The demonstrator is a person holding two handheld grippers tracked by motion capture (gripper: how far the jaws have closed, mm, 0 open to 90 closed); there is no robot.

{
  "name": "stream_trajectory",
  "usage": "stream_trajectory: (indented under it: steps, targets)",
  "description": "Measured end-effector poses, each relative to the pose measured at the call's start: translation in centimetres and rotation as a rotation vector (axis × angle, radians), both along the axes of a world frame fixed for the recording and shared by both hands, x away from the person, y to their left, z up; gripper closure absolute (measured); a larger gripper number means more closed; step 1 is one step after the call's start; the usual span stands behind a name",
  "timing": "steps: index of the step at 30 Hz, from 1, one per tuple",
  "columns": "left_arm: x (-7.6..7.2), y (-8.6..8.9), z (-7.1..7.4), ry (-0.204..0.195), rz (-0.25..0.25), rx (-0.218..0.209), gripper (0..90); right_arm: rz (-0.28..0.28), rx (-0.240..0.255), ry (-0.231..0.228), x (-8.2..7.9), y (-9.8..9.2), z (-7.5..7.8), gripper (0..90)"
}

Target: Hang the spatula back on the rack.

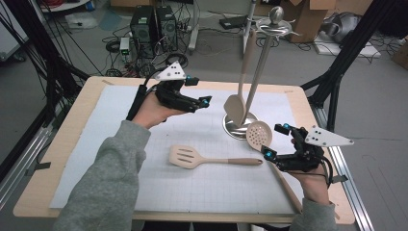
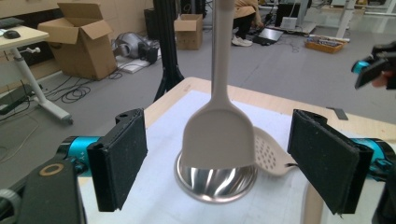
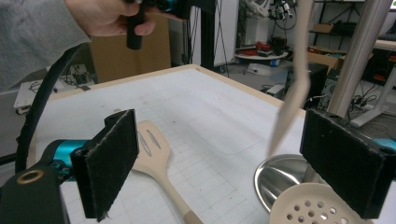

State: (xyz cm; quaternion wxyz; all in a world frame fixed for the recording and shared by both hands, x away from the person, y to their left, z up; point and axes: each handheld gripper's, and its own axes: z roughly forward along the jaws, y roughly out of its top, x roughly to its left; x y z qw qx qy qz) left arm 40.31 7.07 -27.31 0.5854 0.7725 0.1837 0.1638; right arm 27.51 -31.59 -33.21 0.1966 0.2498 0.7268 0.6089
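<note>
Our left gripper [image 1: 204,102] hovers over the surface [image 1: 96,125], fingers released and empty. Just right of it the solid turner [image 2: 219,135] hangs from the steel stand [image 1: 262,62] (its blade low over the round base). Nearer us the slotted spatula [image 1: 192,157] lies flat. Far right, our right gripper [image 1: 274,142] has its fingers spread, the perforated skimmer [image 3: 313,207] lying between them, ungripped.

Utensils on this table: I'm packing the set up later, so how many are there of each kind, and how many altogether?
Solid spatula, hanging on the rack: 1
Slotted turner, lying flat: 1
Perforated skimmer, by the stand's base: 1
Metal utensil stand: 1
Total: 4
</note>
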Motion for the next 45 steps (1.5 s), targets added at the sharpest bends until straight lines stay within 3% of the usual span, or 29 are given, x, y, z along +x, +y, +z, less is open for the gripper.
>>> stream_trajectory:
  steps: [3,5,8,17,31,37,45]
  targets:
    - [-0.5,1.3,-0.3,0.006,0.011,-0.003,16.9,-0.001,0.0,0.007,0.0,0.0,0.0,10.6]
    - [-1.0,2.0,-0.6,-0.019,0.03,0.008,17.2,-0.003,0.0,0.005,0.0,0.0,0.0,10.6]
    - [-2.1,3.3,-1.1,-0.024,0.035,-0.002,17.2,-0.004,0.0,0.005,0.1,0.0,0.0,10.6]
    - [-4.3,6.8,-2.8,-0.045,0.062,0.028,16.9,-0.004,-0.009,0.013,0.2,0.3,-0.1,10.6]
    - [-6.5,12.5,-4.7,-0.046,0.148,-0.013,16.9,0.0,-0.006,0.013,0.5,0.6,-0.2,10.6]
    - [-7.4,14.9,-5.6,-0.043,0.169,-0.06,15.5,0.002,-0.01,0.017,0.7,1.0,-0.2,10.7]
    - [-9.7,16.9,-6.5,-0.083,0.223,-0.038,15.4,0.006,-0.018,0.022,0.8,1.2,-0.3,10.7]
